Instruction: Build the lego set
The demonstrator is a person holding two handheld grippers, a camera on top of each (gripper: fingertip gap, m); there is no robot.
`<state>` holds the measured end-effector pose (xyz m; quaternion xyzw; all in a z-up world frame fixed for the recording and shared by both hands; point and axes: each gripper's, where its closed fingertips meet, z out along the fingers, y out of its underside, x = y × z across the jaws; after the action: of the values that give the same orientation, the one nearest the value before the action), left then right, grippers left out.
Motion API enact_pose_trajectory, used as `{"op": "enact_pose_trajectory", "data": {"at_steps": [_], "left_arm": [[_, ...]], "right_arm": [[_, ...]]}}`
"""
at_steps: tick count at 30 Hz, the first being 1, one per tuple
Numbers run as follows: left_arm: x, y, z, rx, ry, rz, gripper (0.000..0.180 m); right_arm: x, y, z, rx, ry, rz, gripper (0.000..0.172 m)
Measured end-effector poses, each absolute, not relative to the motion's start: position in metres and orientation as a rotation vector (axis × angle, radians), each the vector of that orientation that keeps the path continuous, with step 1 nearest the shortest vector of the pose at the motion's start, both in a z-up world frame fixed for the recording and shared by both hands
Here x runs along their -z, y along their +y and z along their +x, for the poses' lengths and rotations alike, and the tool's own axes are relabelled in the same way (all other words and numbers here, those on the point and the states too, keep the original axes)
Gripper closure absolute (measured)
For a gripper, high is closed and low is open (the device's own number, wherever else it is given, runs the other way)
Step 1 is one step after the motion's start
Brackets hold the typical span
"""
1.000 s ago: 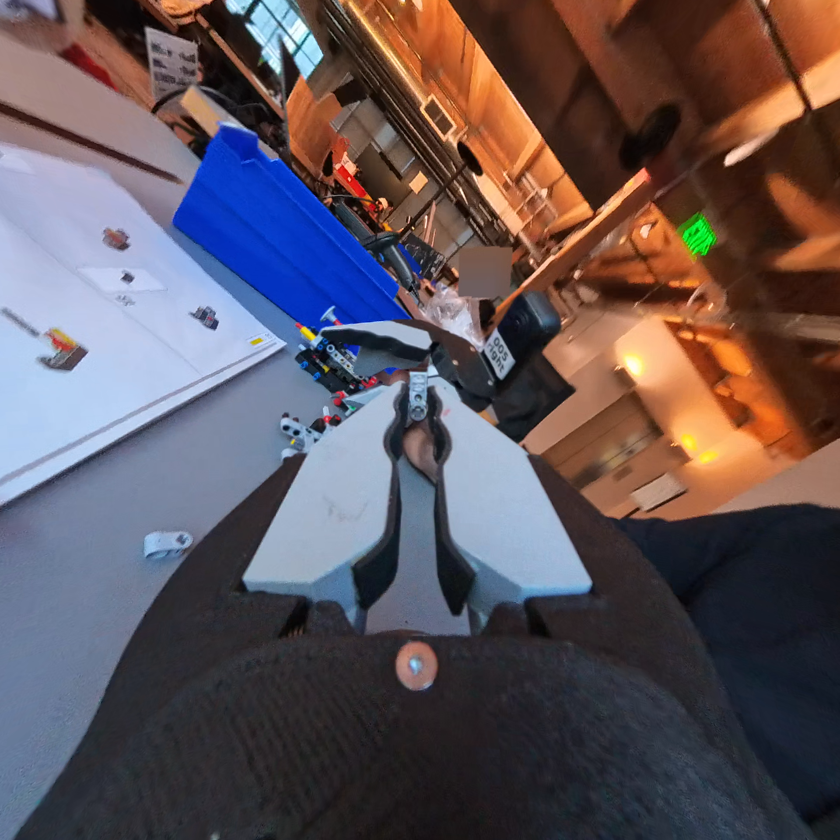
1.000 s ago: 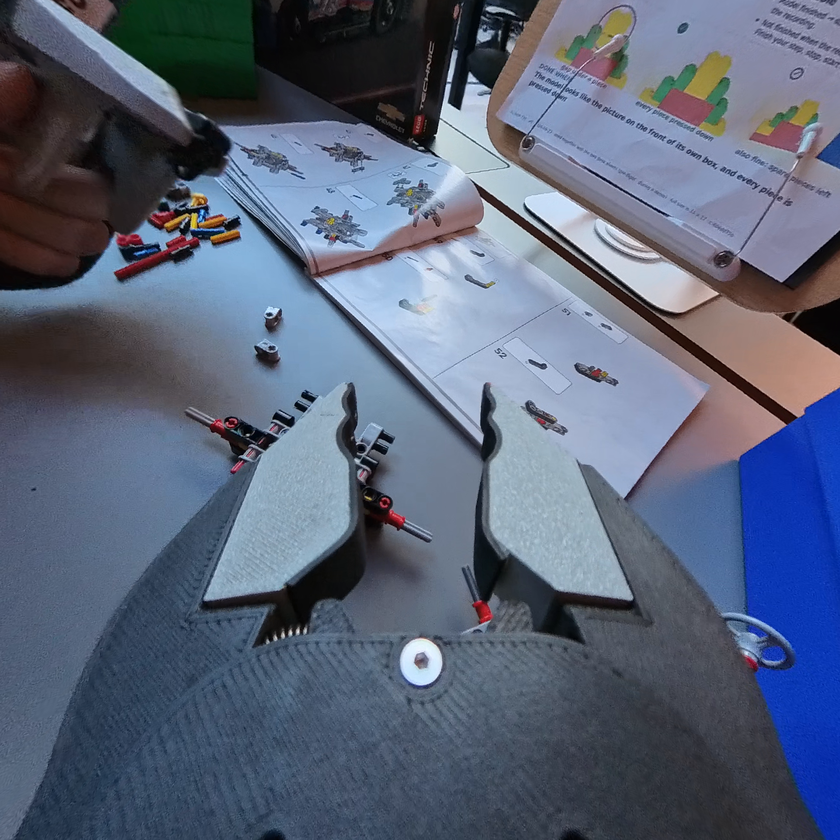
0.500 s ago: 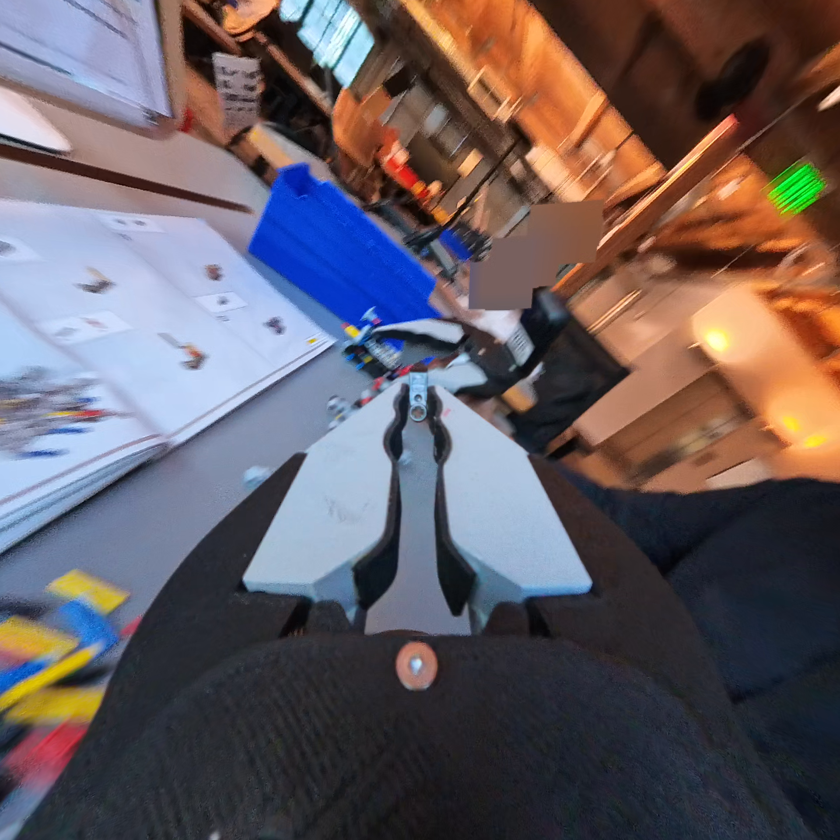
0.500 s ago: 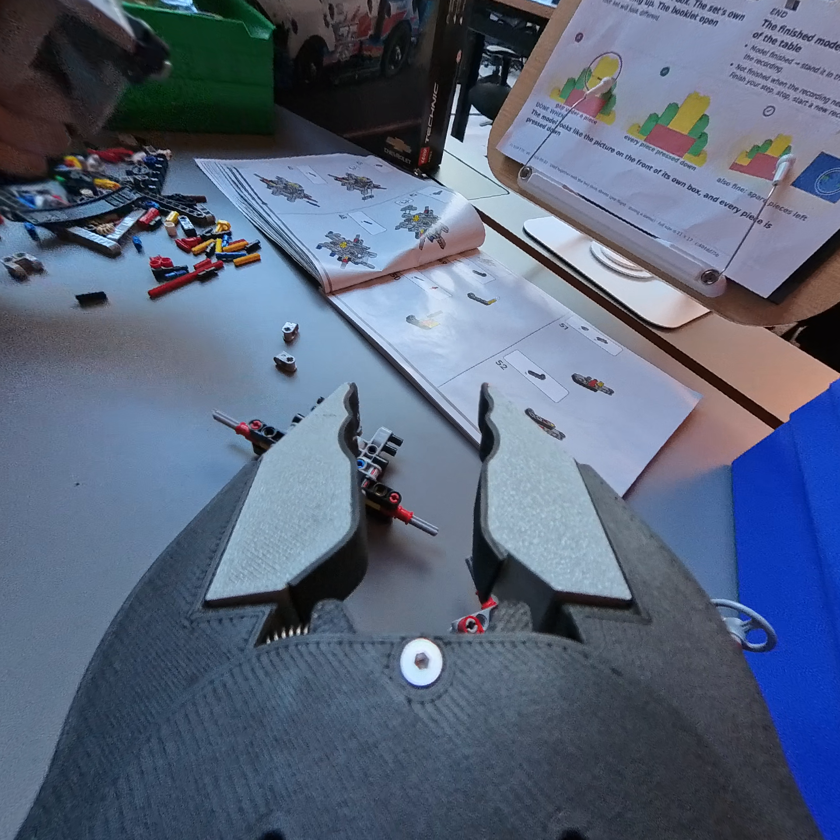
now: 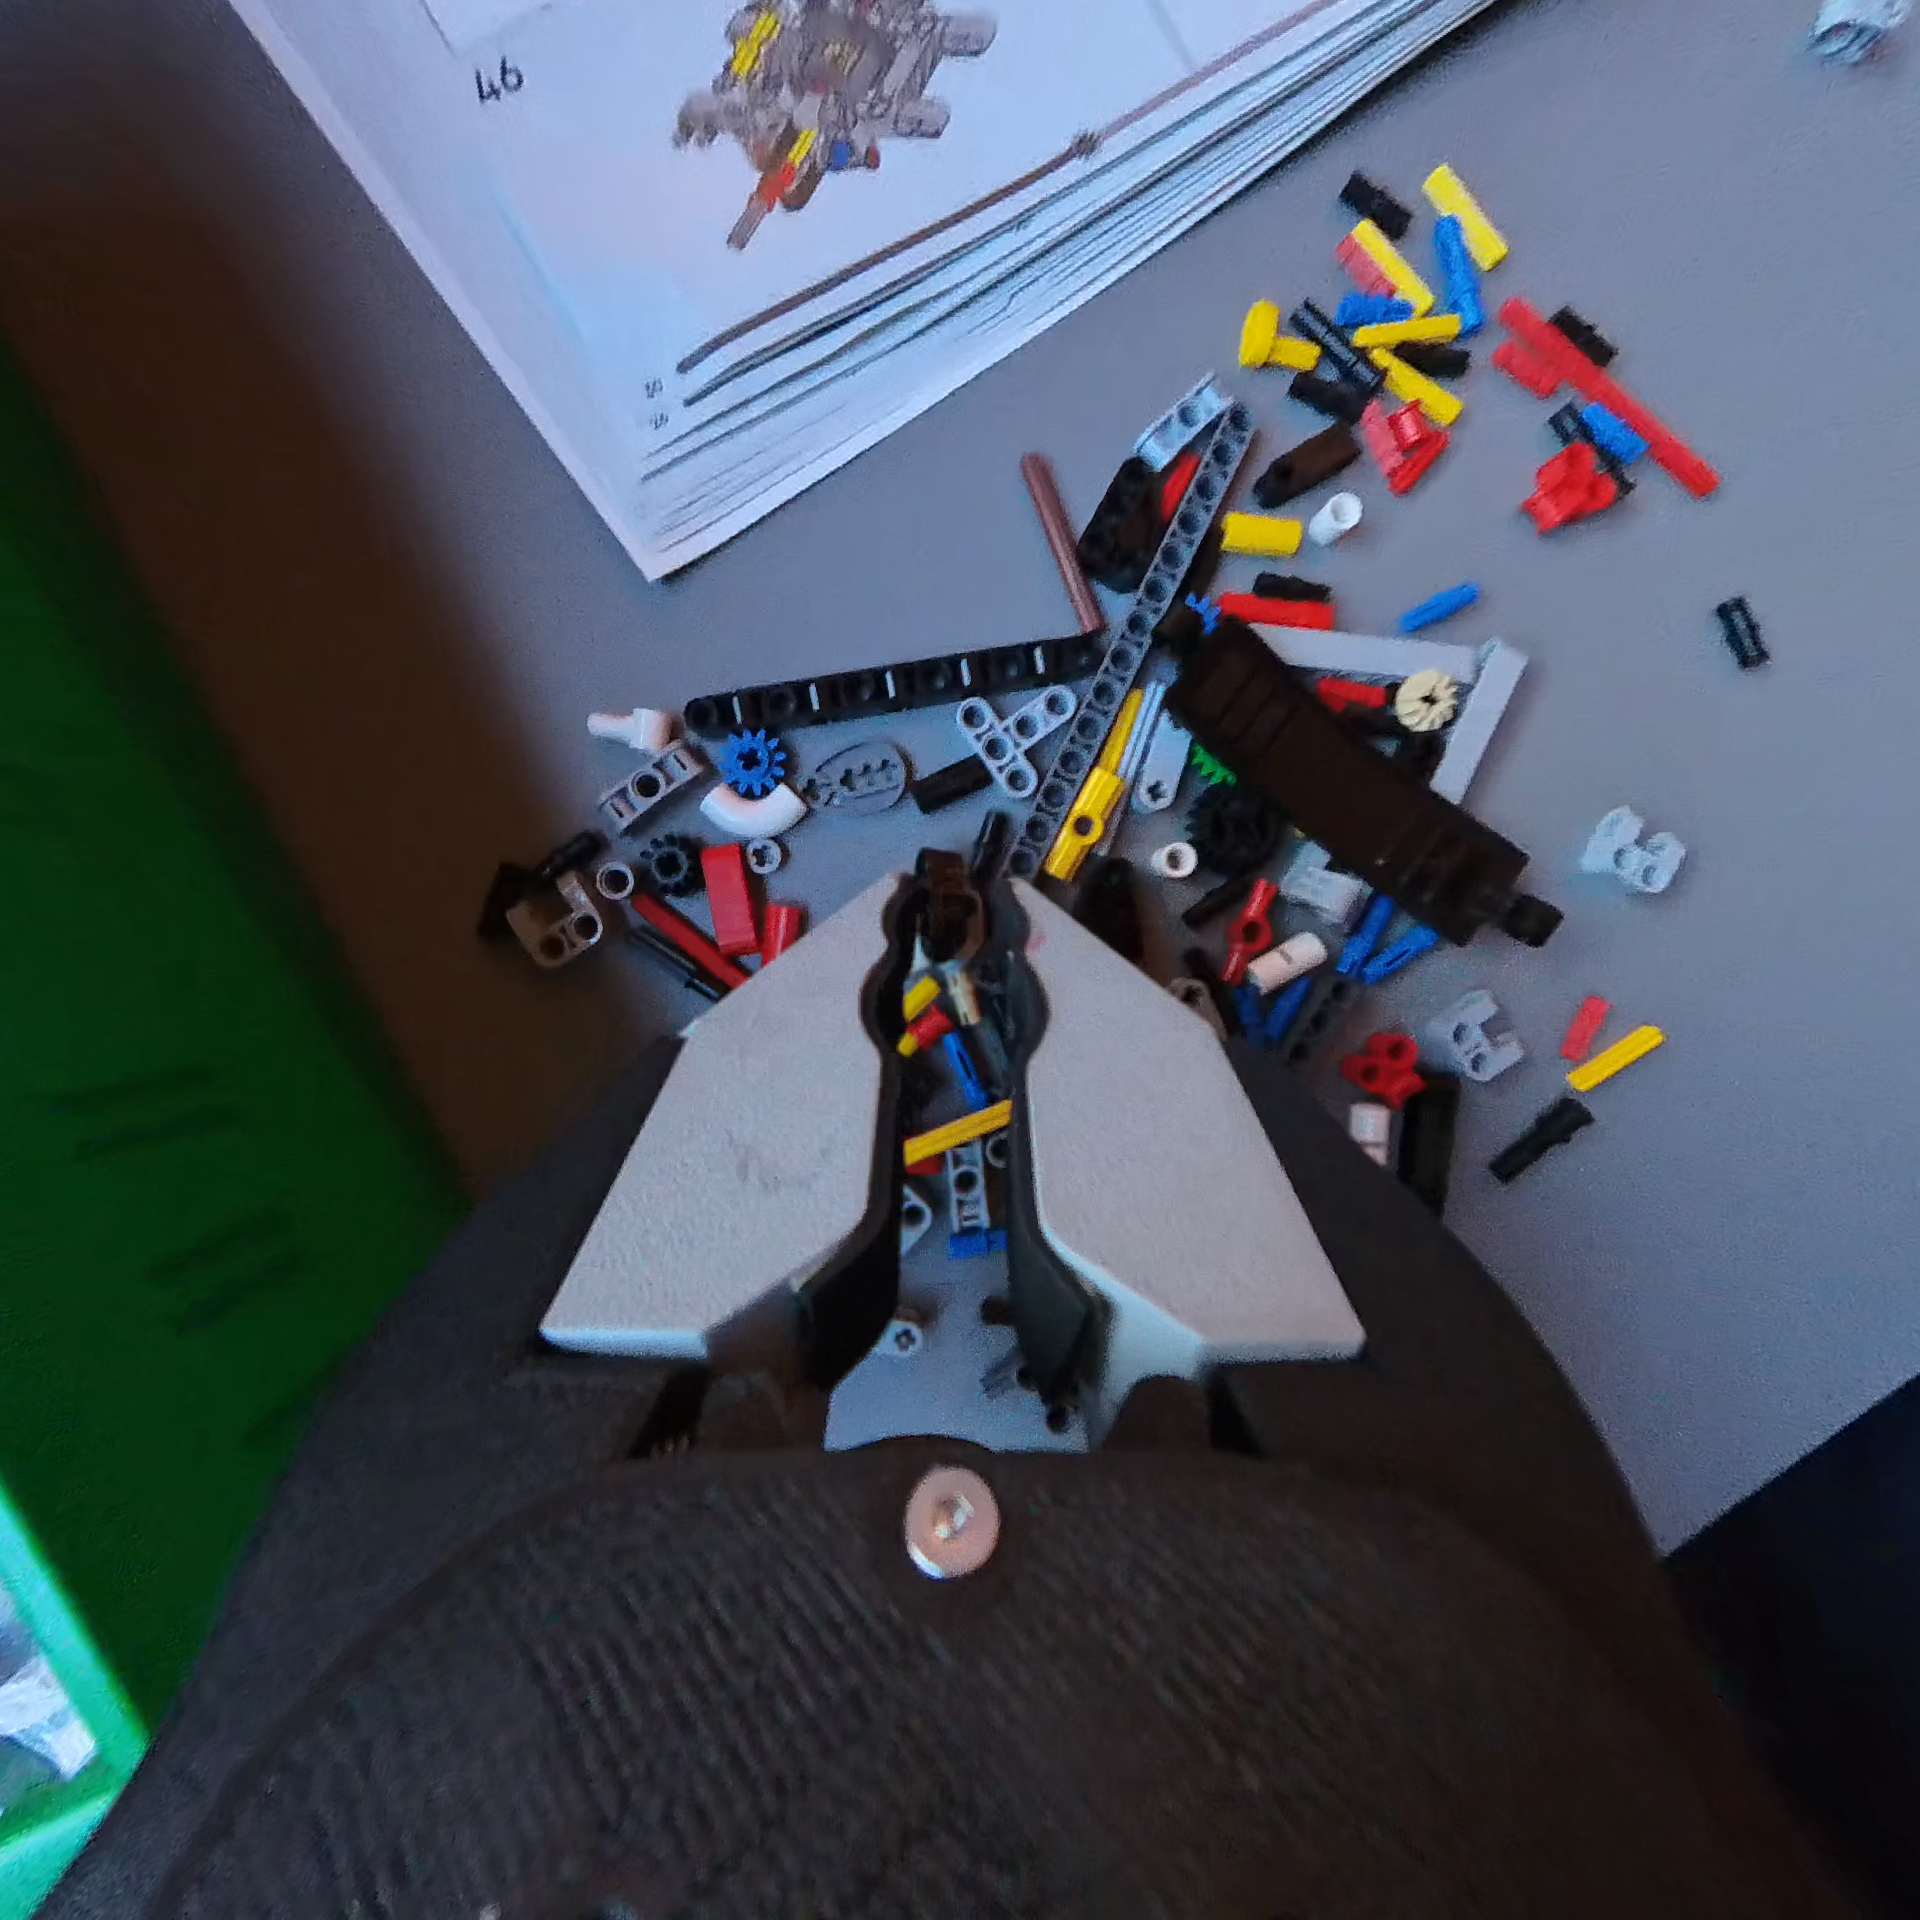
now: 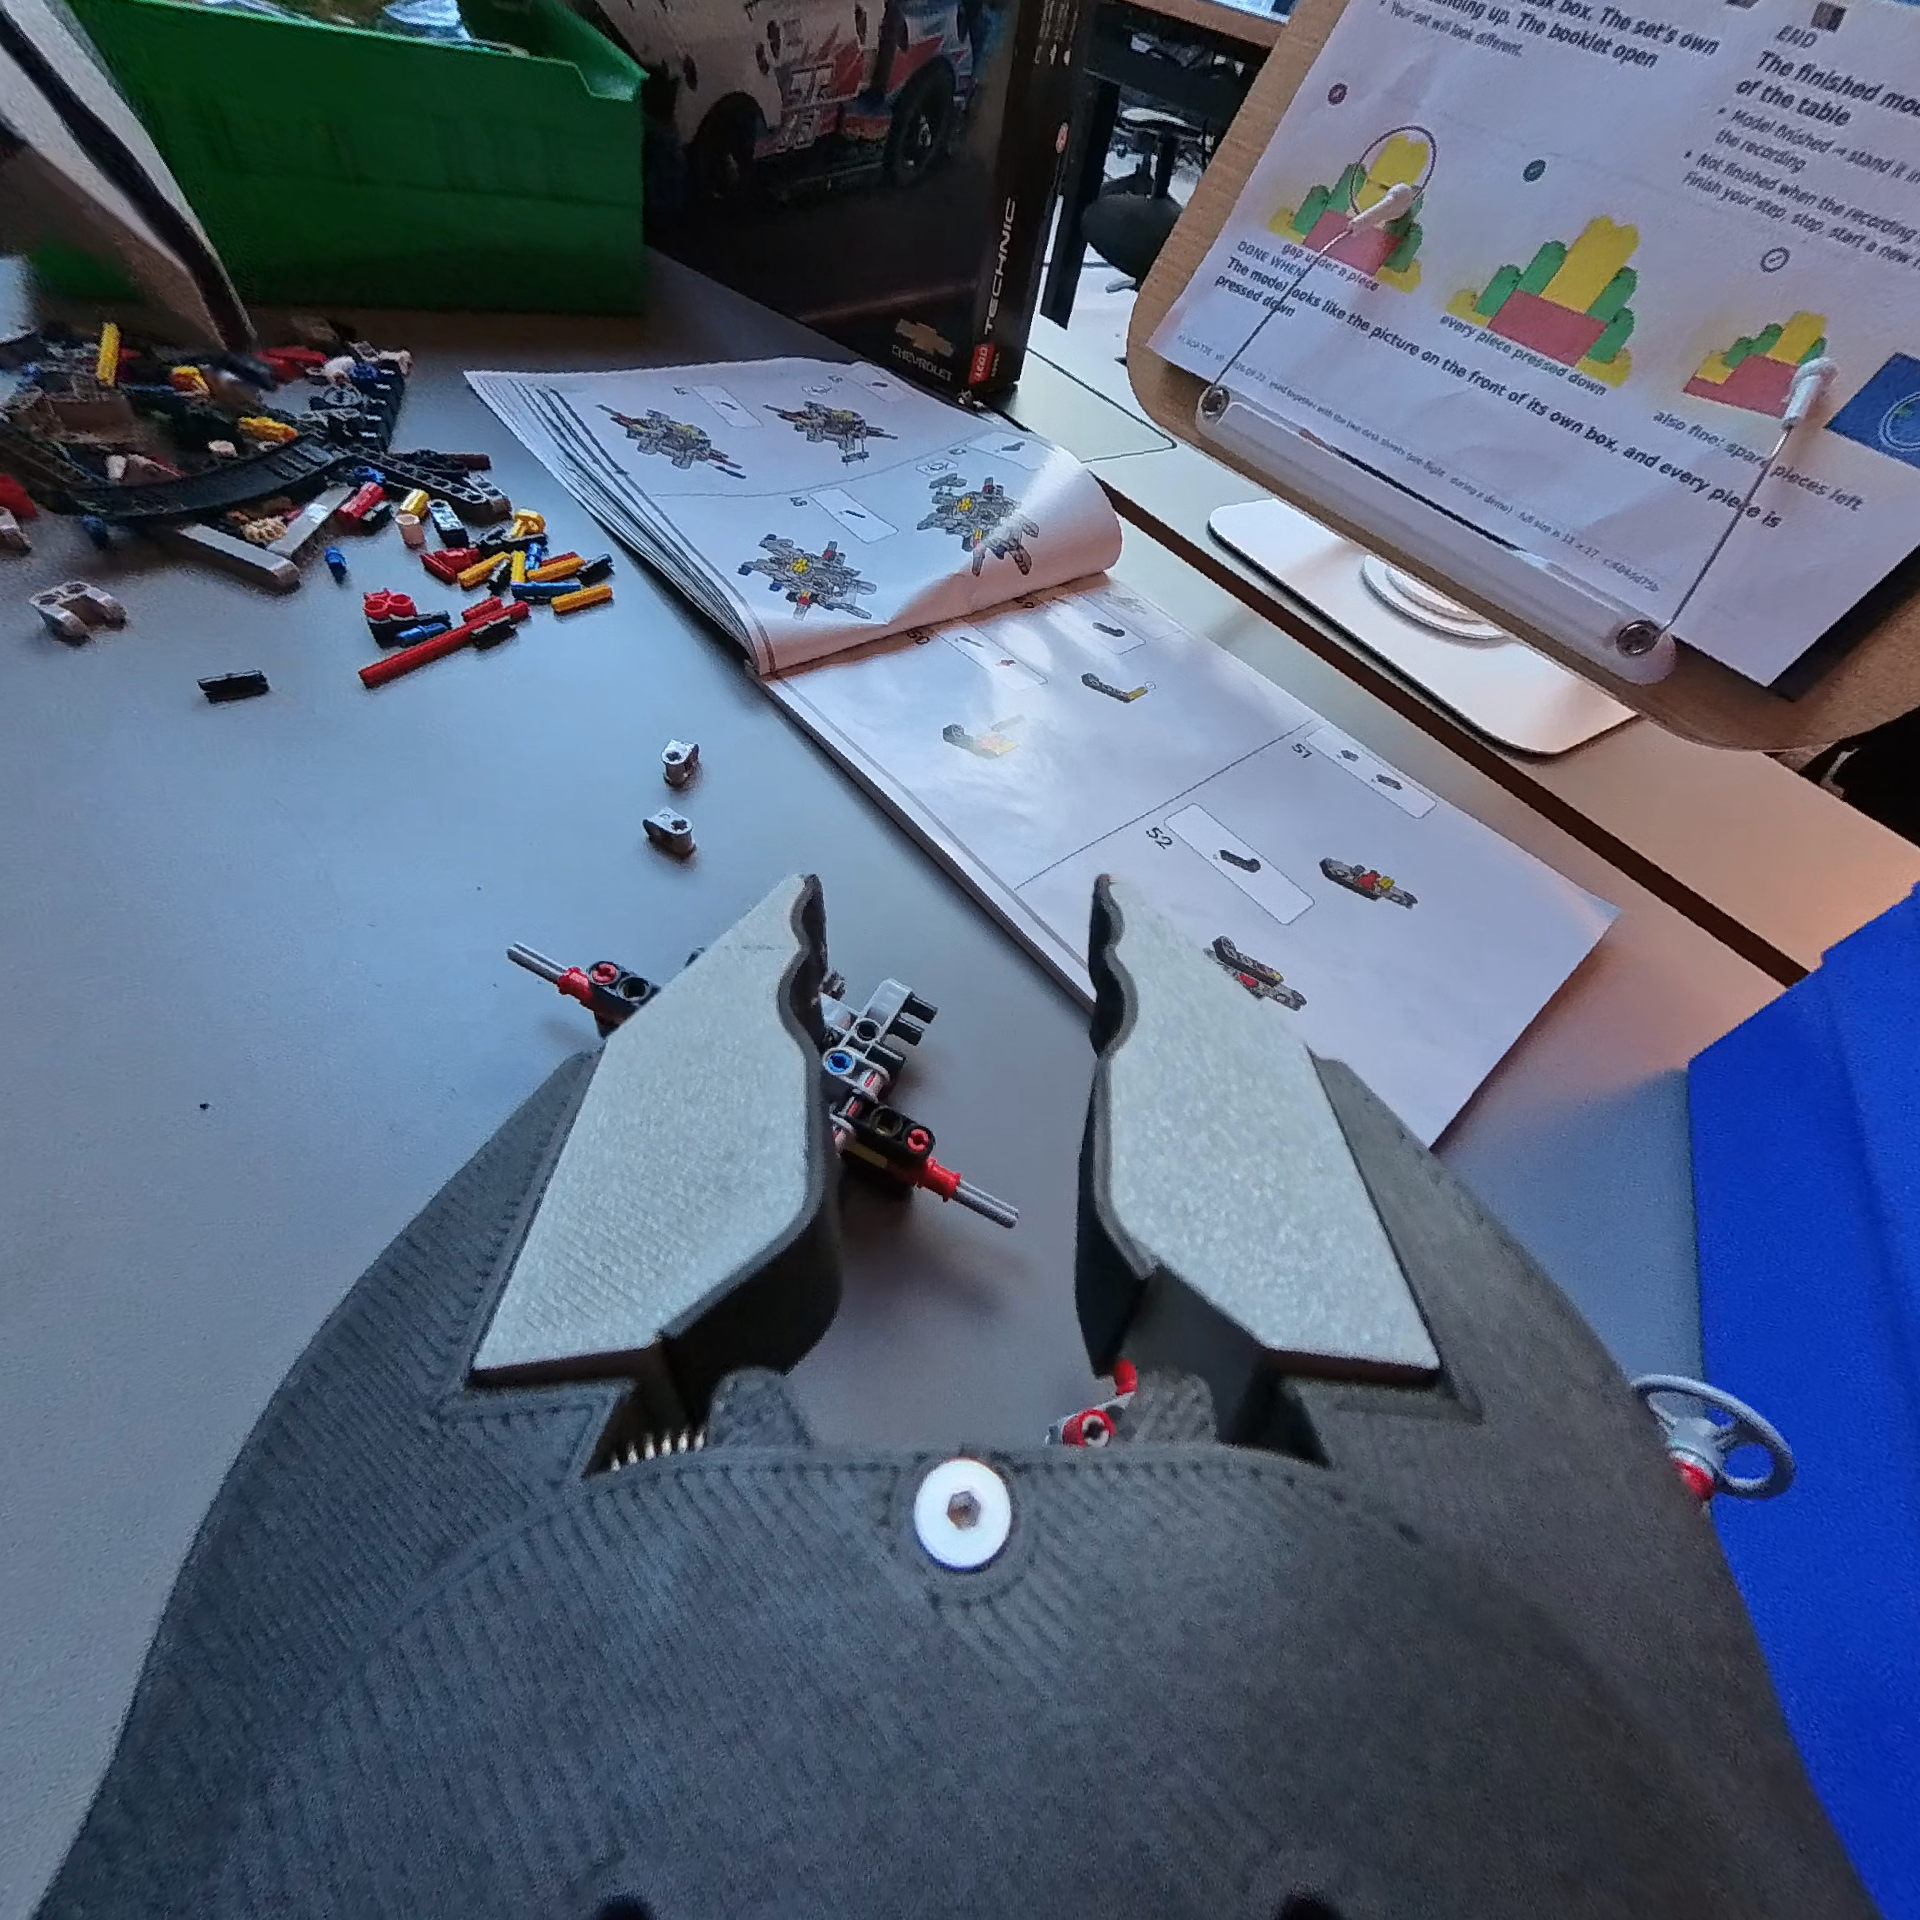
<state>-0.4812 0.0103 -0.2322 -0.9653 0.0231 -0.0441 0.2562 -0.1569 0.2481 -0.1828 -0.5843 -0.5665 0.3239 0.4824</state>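
Our left gripper (image 5: pixel 951 902) points straight down into a heap of loose building pieces (image 5: pixel 1247 727). Its jaws are narrow, which suits parts this small. A dark brown piece (image 5: pixel 943 896) sits in the notch between the fingertips. We cannot tell whether the pads press on it or it only lies in the heap below them. The heap fans out from 9 o'clock round to 3 o'clock of the tips, and a long black beam (image 5: pixel 894 681) lies across at 12 o'clock. Beyond that is the open instruction booklet (image 5: pixel 831 260), with a green bin (image 5: pixel 156 935) at 9 o'clock.

Our right gripper (image 6: pixel 951 904) hangs low over the grey table (image 6: pixel 312 935) with its jaws wide and nothing between the pads. A small black-and-grey axle assembly (image 6: pixel 883 1060) lies on the table, half under the left finger (image 6: pixel 727 1039). We read the gripper as standing by next to it. Two small grey connectors (image 6: pixel 673 800) lie at 11 o'clock. The booklet at 1 o'clock lies open flat, pages up for reading. A printed sheet on a stand (image 6: pixel 1558 312) is propped at 2 o'clock, and a blue bin (image 6: pixel 1818 1247) is at 3 o'clock.
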Motion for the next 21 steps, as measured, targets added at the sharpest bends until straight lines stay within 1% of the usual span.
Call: {"op": "enact_pose_trajectory", "data": {"at_steps": [3, 10, 16, 21], "left_arm": [[0.228, 0.012, -0.487, 0.103, 0.053, -2.616, 0.163], [0.177, 0.047, -0.482, 0.060, 0.142, -2.455, 0.163], [0.179, 0.055, -0.470, 0.093, 0.236, -2.452, 0.164], [0.169, 0.068, -0.468, 0.071, 0.266, -2.316, 0.164]], "right_arm": [[0.185, 0.250, -0.156, -0.777, -1.380, -1.433, 0.124], [0.191, 0.253, -0.157, -0.751, -1.386, -1.454, 0.125], [0.196, 0.255, -0.157, -0.727, -1.394, -1.472, 0.126], [0.200, 0.258, -0.158, -0.713, -1.396, -1.485, 0.127]]}}
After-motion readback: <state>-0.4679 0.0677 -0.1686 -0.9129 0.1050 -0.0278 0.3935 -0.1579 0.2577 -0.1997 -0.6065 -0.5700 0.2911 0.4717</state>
